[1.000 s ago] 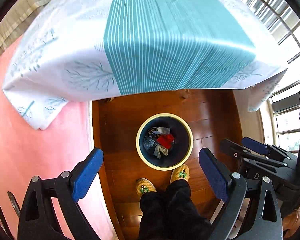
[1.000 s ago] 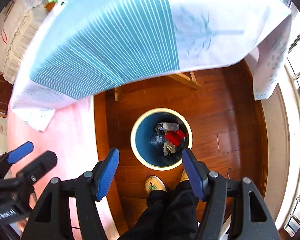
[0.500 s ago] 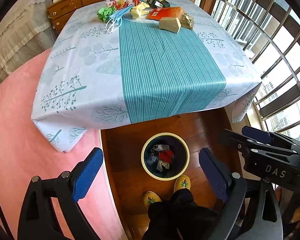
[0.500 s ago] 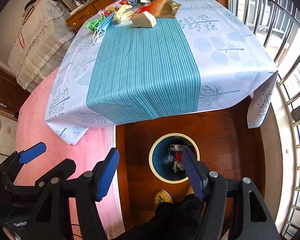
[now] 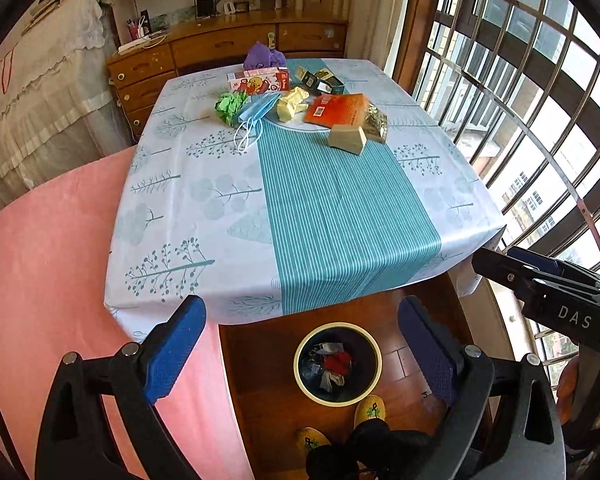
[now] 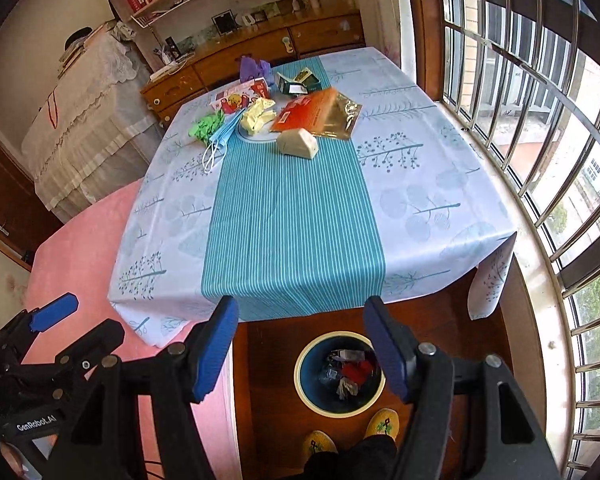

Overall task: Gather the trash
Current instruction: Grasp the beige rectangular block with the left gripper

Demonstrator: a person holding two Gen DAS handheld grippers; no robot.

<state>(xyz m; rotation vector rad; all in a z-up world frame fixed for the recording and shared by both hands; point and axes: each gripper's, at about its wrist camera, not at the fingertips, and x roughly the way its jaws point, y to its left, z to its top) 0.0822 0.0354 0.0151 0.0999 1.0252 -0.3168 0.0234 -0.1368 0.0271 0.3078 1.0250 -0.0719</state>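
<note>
Now, left tongs point(image 5: 302, 354): wide apart, empty, above the bin.
Right tongs point(image 6: 300, 354): also parted, nothing between the pads.
Bin point(image 6: 340, 374): on the wooden floor by the desk's near edge, trash inside.
Desk point(image 5: 228, 216): more trash point(image 5: 300, 100) clustered at its far end.

Barred windows point(image 5: 512, 92) (bright daylight) beside wooden floor point(image 5: 268, 380) and dresser point(image 5: 204, 54).
</note>
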